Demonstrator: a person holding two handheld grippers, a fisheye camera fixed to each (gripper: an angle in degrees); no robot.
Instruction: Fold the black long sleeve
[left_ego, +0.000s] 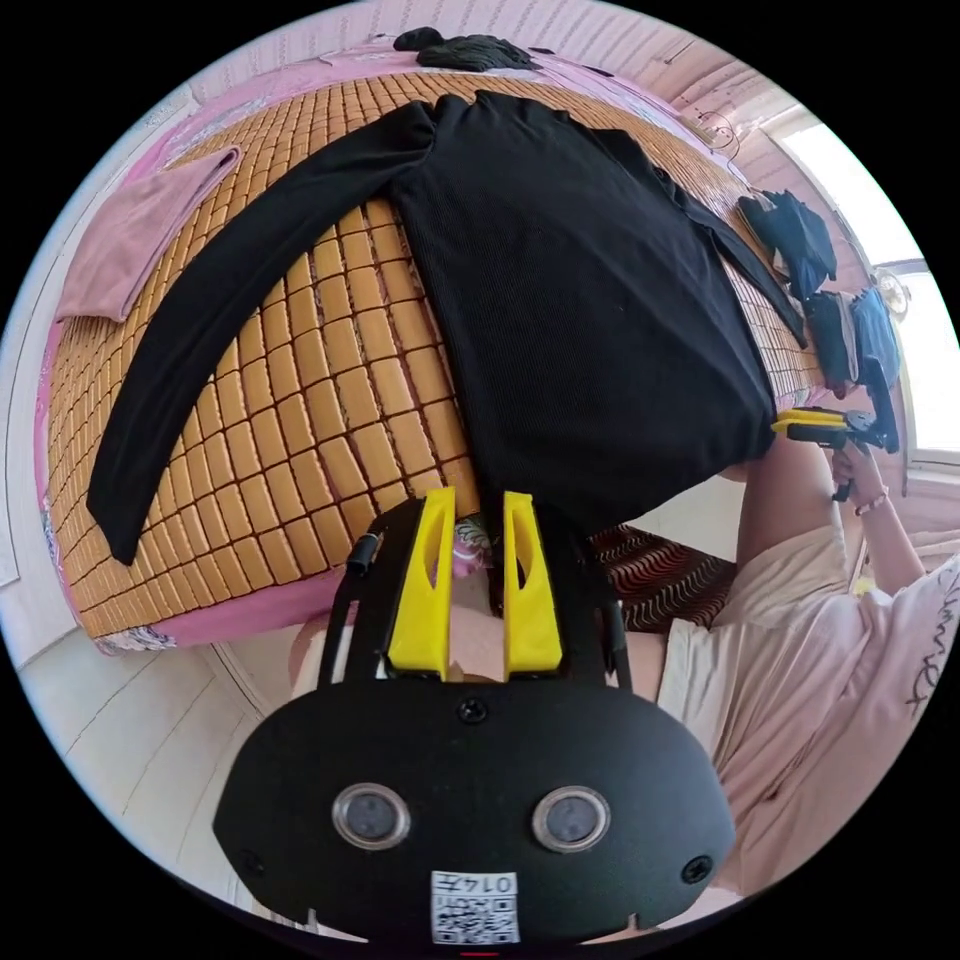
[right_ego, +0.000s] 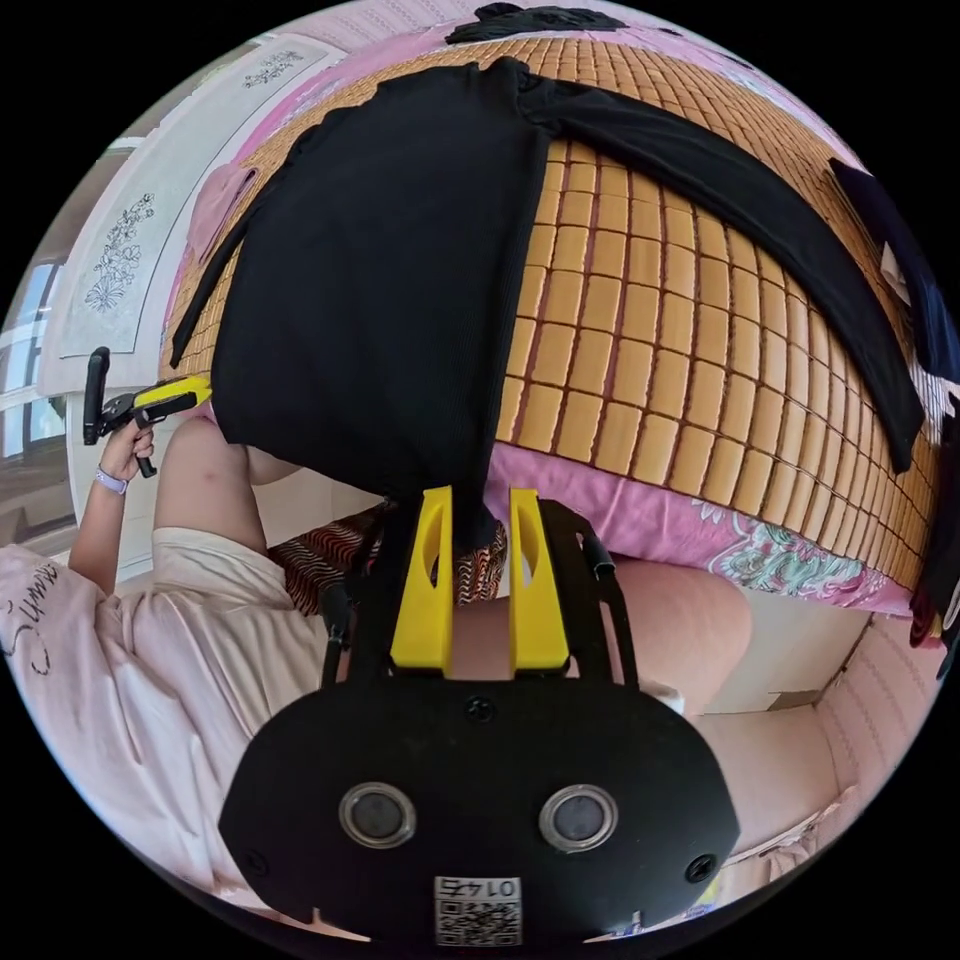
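While my left gripper (left_ego: 477, 535) sits at one bottom corner of the black long sleeve (left_ego: 580, 300), its yellow jaws stand a little apart with the hem corner hanging between them; whether they truly pinch the cloth I cannot tell. My right gripper (right_ego: 478, 540) mirrors it at the other bottom corner, jaws likewise slightly apart around a point of black fabric, the grip itself again unclear. In the left gripper view, the right gripper (left_ego: 812, 428) appears off to that side at the far hem corner, in the person's hand (left_ego: 858, 470).

Beyond both grippers the shirt lies flat, front down or up I cannot say, spread away from me across the bamboo mat (left_ego: 300, 400) on the bed, both sleeves fanned outward. I judge the hem is taken at both corners so the bottom edge can be drawn taut and the body squared before any fold begins.

Farther out, a pink cloth (left_ego: 140, 235) lies near one sleeve, a dark bundle (left_ego: 470, 50) sits beyond the collar, and a stack of dark folded clothes (left_ego: 830, 300) rests at the mat's edge. No container is in view.
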